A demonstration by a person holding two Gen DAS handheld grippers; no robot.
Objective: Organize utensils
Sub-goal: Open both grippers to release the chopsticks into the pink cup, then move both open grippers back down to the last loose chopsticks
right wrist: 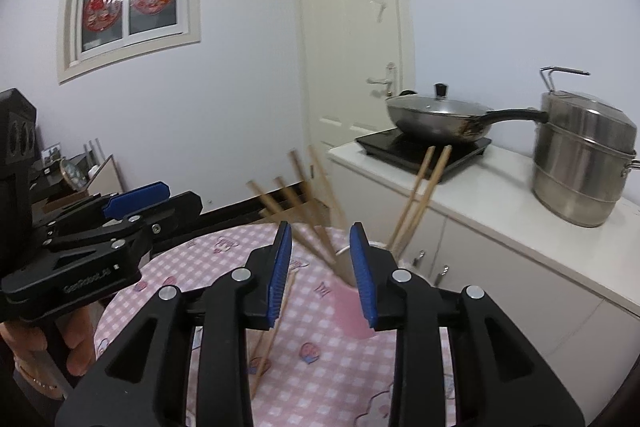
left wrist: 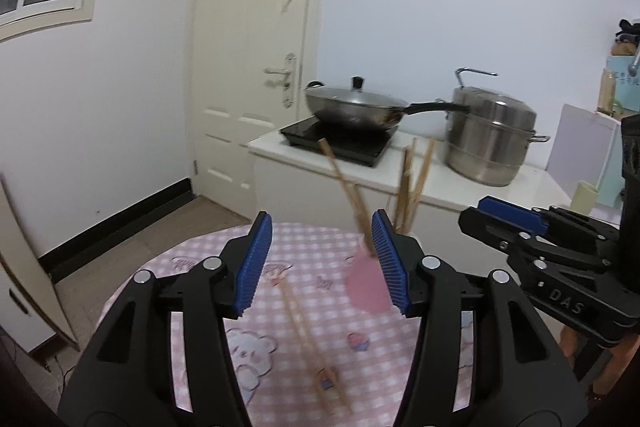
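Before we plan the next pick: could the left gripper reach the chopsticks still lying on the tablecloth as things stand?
Probably yes. The left gripper is open and empty, and the loose chopsticks lie on the tablecloth just below and ahead of it. The pink cup stands beside them, not over them.

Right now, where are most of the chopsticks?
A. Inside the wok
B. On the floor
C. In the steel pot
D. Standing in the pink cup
D: several chopsticks stick up out of the pink cup on the checked tablecloth, with one pair lying flat beside it.
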